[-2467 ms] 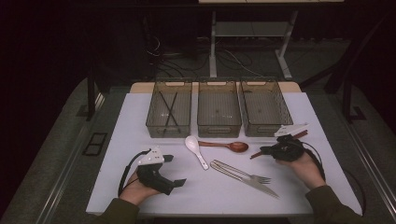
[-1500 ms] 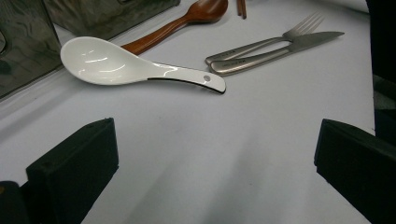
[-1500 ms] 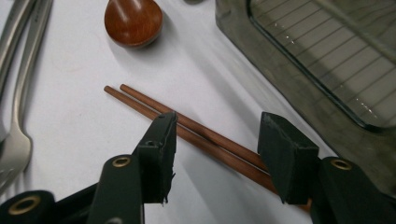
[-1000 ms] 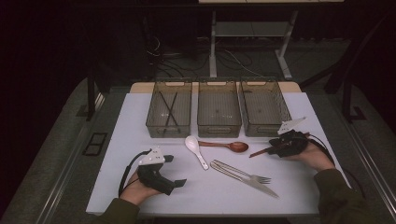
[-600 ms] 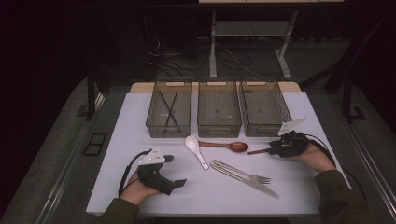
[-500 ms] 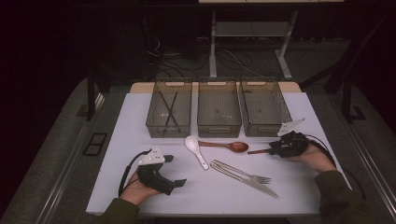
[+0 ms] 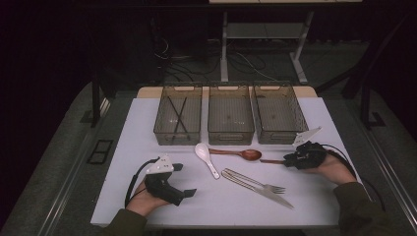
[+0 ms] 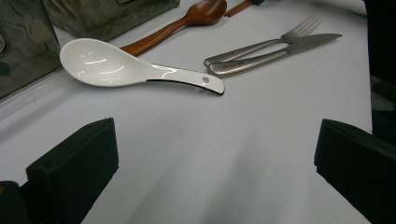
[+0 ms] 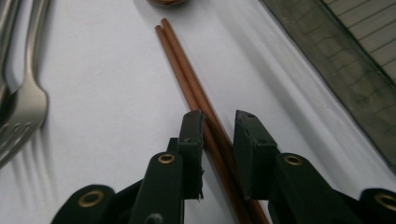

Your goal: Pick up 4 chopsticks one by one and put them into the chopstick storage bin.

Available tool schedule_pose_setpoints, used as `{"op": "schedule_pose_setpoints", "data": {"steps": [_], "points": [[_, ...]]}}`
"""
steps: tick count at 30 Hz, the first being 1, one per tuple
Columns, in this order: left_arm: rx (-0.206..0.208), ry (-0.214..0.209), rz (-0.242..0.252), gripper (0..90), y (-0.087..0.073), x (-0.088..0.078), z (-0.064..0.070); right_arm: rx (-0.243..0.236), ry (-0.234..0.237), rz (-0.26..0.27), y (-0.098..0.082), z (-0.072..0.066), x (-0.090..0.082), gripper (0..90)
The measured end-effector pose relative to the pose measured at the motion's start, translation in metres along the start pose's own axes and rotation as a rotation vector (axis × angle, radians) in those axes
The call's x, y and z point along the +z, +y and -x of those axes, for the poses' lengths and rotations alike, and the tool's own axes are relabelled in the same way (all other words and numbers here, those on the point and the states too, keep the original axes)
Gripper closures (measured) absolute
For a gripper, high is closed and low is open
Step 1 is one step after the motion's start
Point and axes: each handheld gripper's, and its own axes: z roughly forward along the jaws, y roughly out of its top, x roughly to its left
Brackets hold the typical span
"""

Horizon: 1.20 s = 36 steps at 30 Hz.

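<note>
Left bare: a wide stretch of white table point(image 7: 147, 128) ahead of the left gripper point(image 7: 184, 180), nothing between its wide-set jaws. Beyond that, blocked by the white spoon point(image 8: 135, 70), then the wooden spoon point(image 7: 236, 153). Barred to the right by fork point(image 7: 258, 183) and knife point(image 7: 268, 192) lying side by side. Closed off along the far edge by three trays point(image 7: 231, 135) in a row. Hemmed in near the right gripper point(image 9: 219, 135): chopsticks point(image 9: 187, 84) between the jaws, tray wall just beside.
</note>
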Motion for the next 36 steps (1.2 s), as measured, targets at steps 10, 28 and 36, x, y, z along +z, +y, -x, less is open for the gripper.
{"op": "schedule_pose_setpoints", "data": {"steps": [10,28,36], "points": [[0.003,-0.003,-0.002,0.0,0.000,0.000,0.000,-0.014,0.051,-0.010,-0.003,-0.013,-0.002,78.5],[0.005,-0.003,0.000,0.0,0.000,0.000,0.000,0.004,0.001,0.030,-0.001,-0.008,-0.002,84.4],[0.006,-0.002,-0.002,0.0,0.000,0.000,0.000,0.043,-0.044,0.037,-0.004,0.003,-0.002,81.8]]}}
